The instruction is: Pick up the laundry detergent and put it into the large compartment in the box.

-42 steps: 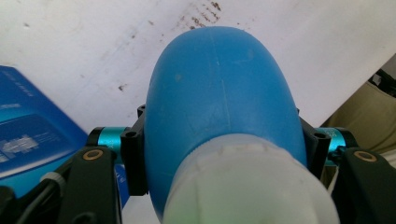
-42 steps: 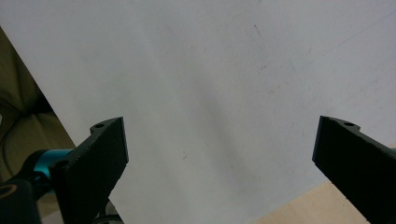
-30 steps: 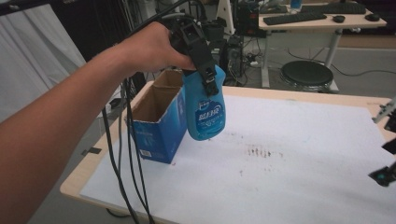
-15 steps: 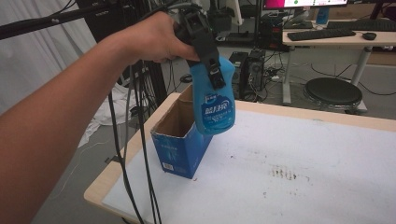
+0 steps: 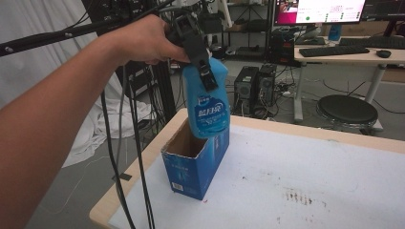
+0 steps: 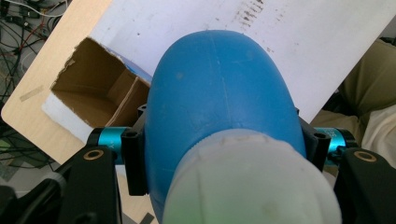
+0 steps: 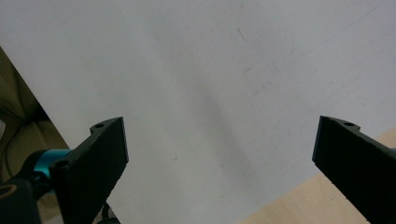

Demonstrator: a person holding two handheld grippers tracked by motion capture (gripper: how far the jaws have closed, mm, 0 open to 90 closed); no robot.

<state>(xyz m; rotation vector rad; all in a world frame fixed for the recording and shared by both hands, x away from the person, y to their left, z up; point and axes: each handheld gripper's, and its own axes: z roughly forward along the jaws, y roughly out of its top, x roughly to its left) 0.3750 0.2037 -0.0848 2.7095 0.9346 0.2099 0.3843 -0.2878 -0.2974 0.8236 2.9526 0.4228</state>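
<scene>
Left gripper (image 5: 203,64) clamps the blue bottle (image 5: 208,102) by its neck, hanging just above the open blue carton (image 5: 193,164). Right gripper (image 7: 219,163) idles agape over the white table (image 7: 201,70). Risk: the bottle's base catches the carton's rim and tips it.

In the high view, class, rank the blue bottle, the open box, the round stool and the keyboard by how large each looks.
1. Open box
2. Blue bottle, close to the box in apparent size and nearer the camera, so uncertain
3. Round stool
4. Keyboard, farthest away
</scene>
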